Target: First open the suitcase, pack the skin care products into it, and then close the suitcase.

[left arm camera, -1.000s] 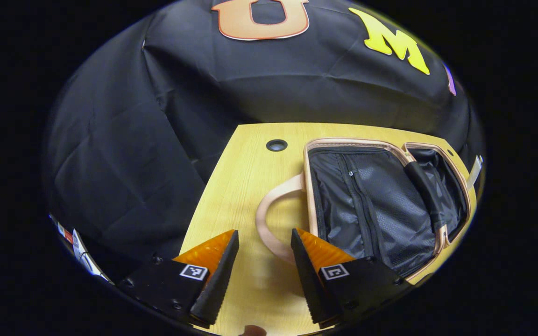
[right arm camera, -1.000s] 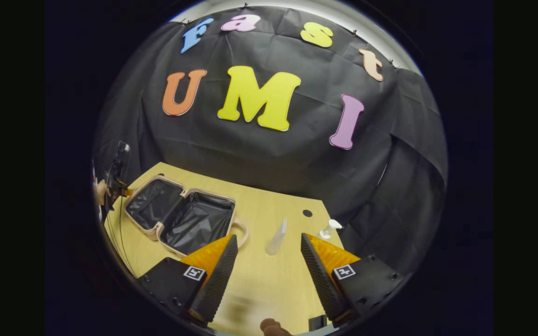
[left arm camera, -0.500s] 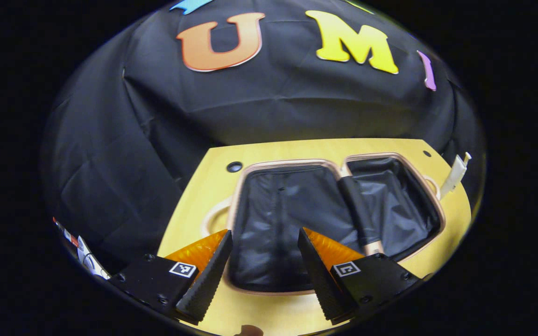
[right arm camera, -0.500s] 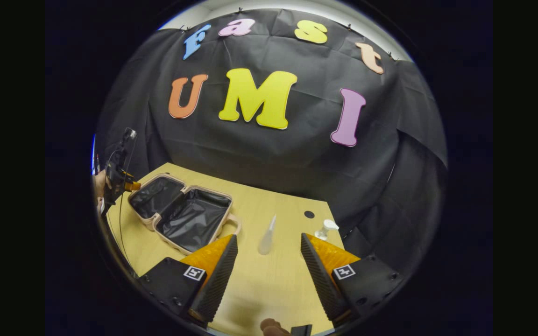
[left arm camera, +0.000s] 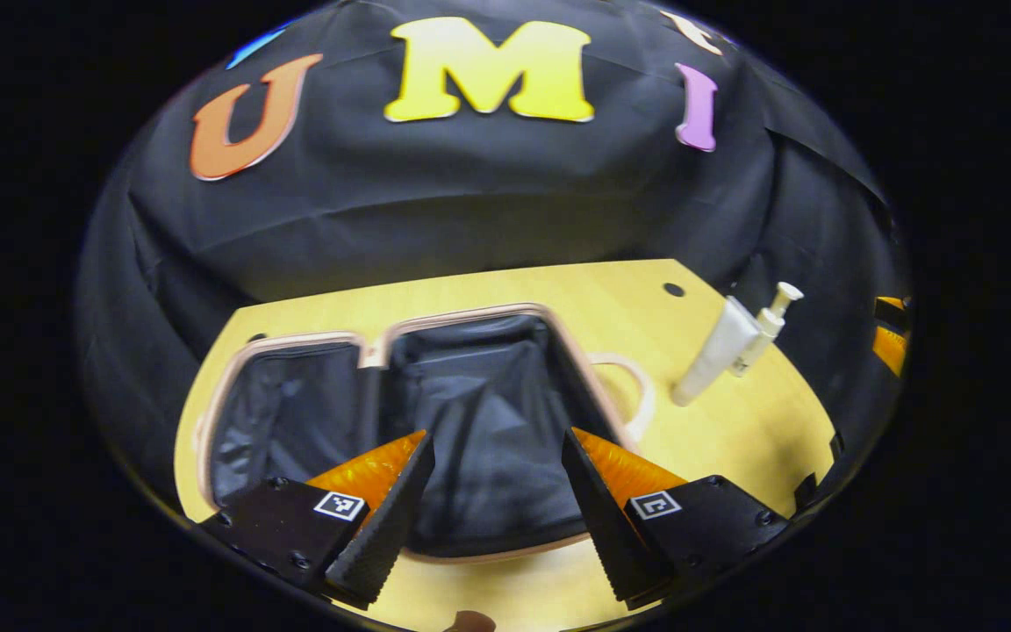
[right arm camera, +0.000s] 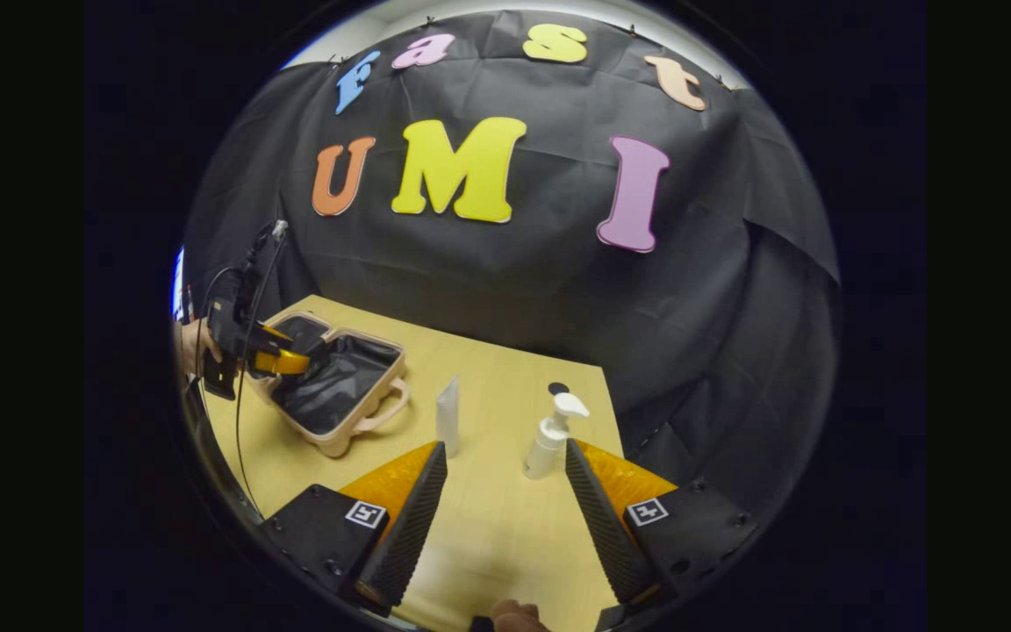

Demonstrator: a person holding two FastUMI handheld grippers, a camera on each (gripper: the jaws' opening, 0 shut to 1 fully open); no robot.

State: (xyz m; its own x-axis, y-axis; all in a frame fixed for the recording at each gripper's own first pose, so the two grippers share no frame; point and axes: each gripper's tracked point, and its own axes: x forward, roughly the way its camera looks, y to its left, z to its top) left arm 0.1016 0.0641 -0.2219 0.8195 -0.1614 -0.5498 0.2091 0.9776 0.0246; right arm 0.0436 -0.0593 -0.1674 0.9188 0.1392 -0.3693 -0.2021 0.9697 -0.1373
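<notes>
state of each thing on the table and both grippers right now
suitcase: open, lying flat, both halves showing dark lining, nothing packed inside
tube: standing upright on the table, outside the suitcase
pump bottle: standing upright, not yet picked up
left gripper: fingers open, holding nothing, over the suitcase
right gripper: fingers open, holding nothing, near the pump bottle
</notes>
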